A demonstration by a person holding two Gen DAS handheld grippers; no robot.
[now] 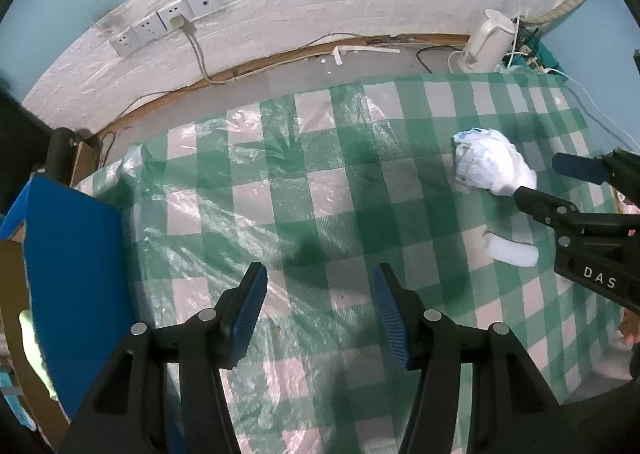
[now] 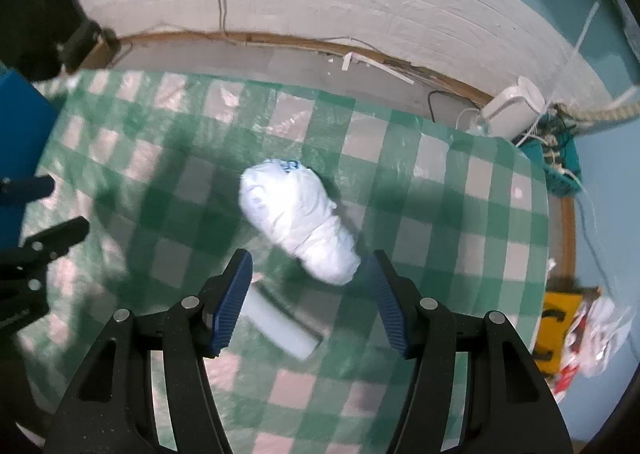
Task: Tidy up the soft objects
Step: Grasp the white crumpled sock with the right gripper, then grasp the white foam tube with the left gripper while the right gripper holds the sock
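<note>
A white rolled soft bundle [image 2: 298,220] with blue print lies on the green-and-white checked tablecloth [image 2: 440,190]. It also shows in the left wrist view [image 1: 490,160]. A pale blue-white foam piece [image 2: 280,324] lies just in front of it, also in the left wrist view [image 1: 512,250]. My right gripper [image 2: 308,294] is open, hovering just short of the bundle's near end, above the foam piece. It appears from the side in the left wrist view [image 1: 538,178]. My left gripper [image 1: 318,302] is open and empty over bare cloth, well left of the bundle.
A blue box [image 1: 72,274] stands at the table's left edge. A white kettle [image 1: 486,42] and a teal basket of cables [image 2: 556,162] sit past the far right corner. Wall sockets [image 1: 168,20] with a cord are behind. A yellow item and bags [image 2: 576,330] lie right of the table.
</note>
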